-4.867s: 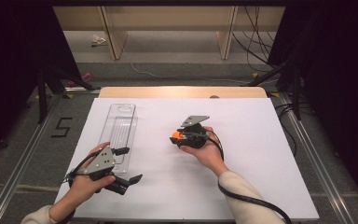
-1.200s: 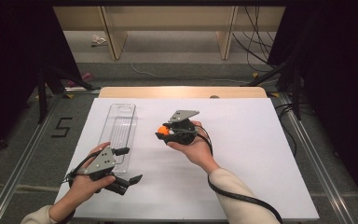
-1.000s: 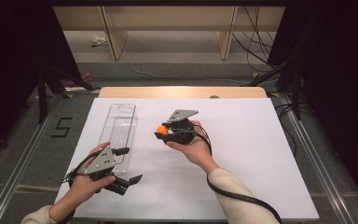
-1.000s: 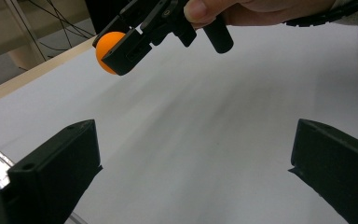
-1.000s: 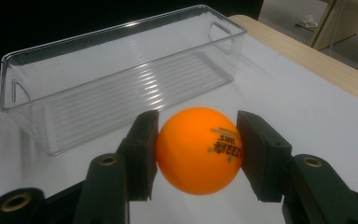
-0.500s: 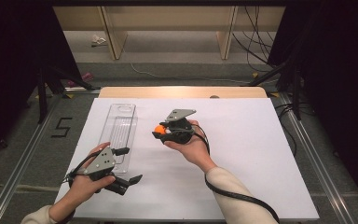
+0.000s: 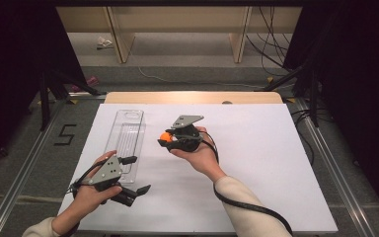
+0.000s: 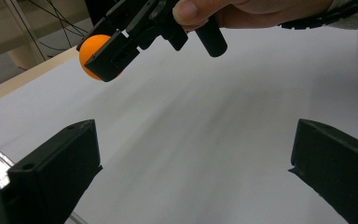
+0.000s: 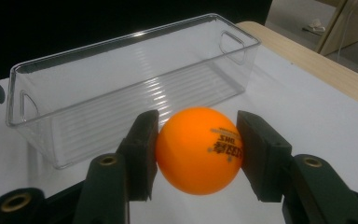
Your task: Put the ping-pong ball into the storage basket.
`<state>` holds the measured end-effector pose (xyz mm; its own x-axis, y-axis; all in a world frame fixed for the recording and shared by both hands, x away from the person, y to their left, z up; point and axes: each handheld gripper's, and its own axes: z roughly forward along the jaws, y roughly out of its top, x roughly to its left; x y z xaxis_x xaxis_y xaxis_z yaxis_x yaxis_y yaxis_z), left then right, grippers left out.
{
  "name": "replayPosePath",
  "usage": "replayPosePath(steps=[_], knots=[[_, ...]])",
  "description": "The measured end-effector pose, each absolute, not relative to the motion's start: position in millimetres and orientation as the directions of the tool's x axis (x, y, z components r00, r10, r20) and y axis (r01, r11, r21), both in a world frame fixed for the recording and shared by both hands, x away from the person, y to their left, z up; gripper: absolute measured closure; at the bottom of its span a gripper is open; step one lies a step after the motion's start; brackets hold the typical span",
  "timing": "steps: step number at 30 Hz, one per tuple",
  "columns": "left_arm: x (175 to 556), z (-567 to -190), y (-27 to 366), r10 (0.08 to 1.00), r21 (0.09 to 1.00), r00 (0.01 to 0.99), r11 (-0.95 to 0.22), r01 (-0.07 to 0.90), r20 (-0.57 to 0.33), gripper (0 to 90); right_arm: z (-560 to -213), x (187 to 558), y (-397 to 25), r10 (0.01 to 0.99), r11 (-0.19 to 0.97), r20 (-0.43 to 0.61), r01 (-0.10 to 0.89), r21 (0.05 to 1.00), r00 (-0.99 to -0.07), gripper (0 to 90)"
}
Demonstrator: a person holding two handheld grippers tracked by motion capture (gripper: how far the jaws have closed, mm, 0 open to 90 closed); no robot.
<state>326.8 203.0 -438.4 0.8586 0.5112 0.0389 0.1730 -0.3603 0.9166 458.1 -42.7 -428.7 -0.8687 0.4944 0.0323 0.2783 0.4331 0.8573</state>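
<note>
Orange table-tennis ball (image 9: 199, 151), one in number and printed with small dark lettering, is sitting clamped between the two black jaws of the right tongs (image 9: 198, 154), each jaw pressing against one side of it. In the high view the right tongs (image 7: 170, 139) are hovering above the white bench (image 7: 256, 163), just right of the one clear plastic rectangular bin (image 7: 127, 143), with the ball (image 7: 165, 136) at their tip pointing toward that bin. A person's right hand (image 7: 197, 153) is gripping them, a black cable trailing back along the pale sleeve.

One bin (image 9: 121, 93) is lying lengthwise on the bench, its ribbed floor showing through the walls, a cut-out handle at each end; the ball is staying outside it, near its long wall.

Left tongs (image 7: 131, 174) are resting low near the bench's front left, beside the bin's near end, held by the left hand (image 7: 91, 190). Their two jaws are standing wide apart, gripping nothing, as the left gripper view is showing with bare white bench (image 8: 205, 140) between them.
</note>
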Motion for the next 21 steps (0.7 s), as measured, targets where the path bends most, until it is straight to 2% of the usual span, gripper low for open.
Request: replayPosePath(steps=[21], knots=[[326.7, -438.6, 202.7, 0.510, 0.916, 0.859, -0.364, 0.171, 0.042, 0.8, -426.6, 460.7, -31.6, 0.486, 0.429, 0.037, 0.275, 0.860, -0.873, 51.5]])
